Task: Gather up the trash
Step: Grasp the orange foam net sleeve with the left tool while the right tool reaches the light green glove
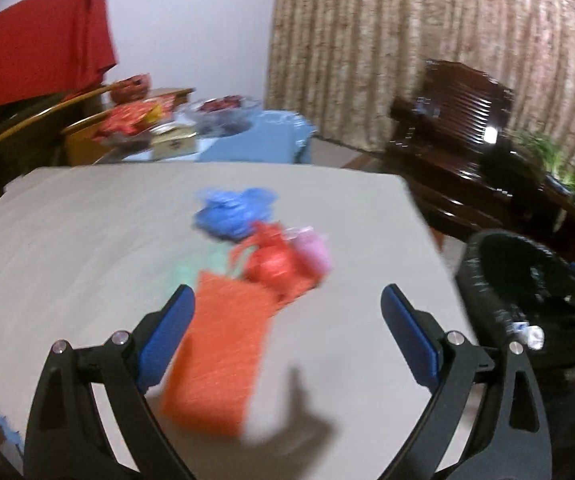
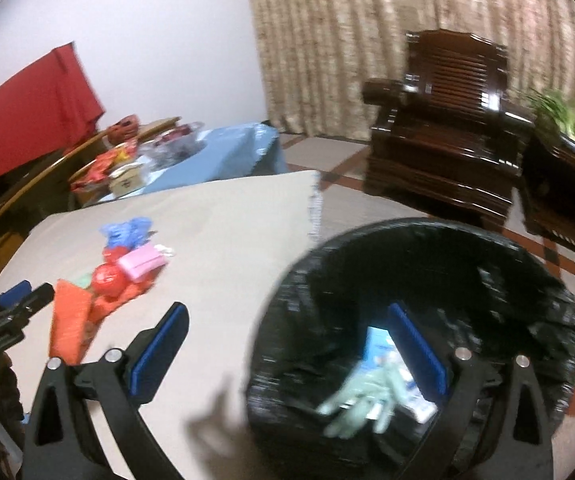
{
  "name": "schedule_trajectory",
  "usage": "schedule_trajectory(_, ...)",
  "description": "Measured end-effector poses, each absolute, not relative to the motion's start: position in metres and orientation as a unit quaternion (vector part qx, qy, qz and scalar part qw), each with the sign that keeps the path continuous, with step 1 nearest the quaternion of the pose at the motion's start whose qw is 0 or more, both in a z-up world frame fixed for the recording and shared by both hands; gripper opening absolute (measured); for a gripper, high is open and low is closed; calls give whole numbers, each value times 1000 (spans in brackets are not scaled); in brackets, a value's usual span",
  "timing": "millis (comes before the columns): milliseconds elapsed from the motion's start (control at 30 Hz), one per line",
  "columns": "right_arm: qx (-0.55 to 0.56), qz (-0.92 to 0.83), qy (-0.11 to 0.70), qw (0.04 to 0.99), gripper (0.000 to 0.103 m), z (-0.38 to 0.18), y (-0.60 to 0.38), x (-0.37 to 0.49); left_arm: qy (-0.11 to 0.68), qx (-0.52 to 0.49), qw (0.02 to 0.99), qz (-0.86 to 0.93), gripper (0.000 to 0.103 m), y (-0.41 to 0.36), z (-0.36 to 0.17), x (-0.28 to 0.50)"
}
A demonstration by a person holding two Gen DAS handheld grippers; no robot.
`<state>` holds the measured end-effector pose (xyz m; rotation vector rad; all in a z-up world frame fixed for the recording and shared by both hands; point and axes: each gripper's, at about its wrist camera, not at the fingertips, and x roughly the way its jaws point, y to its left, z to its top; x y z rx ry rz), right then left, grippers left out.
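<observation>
Both grippers are seen with jaws spread wide and nothing clamped between them. The left gripper (image 1: 283,308) is held over the tabletop (image 1: 87,240), pointed at a blurred cluster of trash near the tabletop's middle: an orange bag (image 1: 223,356) lies nearest, directly ahead and slightly toward the left jaw, its long axis running away from the gripper toward the far edge. Beyond it are found a red ball (image 1: 275,266), a pink item (image 1: 311,248) and a blue crumpled piece (image 1: 231,212). The right gripper (image 2: 287,320) is positioned off the tabletop's right edge, above the black-lined trash bin (image 2: 527,264), in which a pale green glove (image 2: 359,404) and a blue-and-white packet (image 2: 379,344) already rest. The left gripper is judged nearer to the remaining trash — the orange bag would be approached along its length, so a closure across its narrow width appears feasible.
</observation>
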<state>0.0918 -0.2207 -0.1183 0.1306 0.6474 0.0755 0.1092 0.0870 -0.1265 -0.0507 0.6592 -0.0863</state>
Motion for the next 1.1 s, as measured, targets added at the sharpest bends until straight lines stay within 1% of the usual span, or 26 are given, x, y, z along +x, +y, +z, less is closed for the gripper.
schedule_trajectory(333, 0, 115, 318, 941, 97, -132, -137, 116, 346, -39, 937, 11, 91, 145, -157, 105)
schedule_trajectory(733, -9, 139, 335, 932, 97, -153, -111, 131, 403, -48, 914, -3, 90, 147, -203, 114)
schedule_trajectory(867, -10, 137, 340, 930, 97, -156, -110, 133, 420, -73, 904, -35, 58, 148, -211, 116)
schedule_trajectory(900, -10, 136, 342, 930, 97, -157, -110, 133, 420, -76, 903, -40, 53, 147, -212, 116)
schedule_trajectory(967, -11, 135, 343, 929, 97, -158, -109, 133, 422, -78, 902, -47, 36, 143, -211, 116)
schedule_trajectory(1067, -14, 135, 344, 929, 97, -158, -107, 134, 416, -78, 904, -59, 23, 137, -206, 113)
schedule_trajectory(1100, -14, 135, 344, 929, 97, -157, -107, 134, 413, -81, 905, -64, 22, 136, -203, 112)
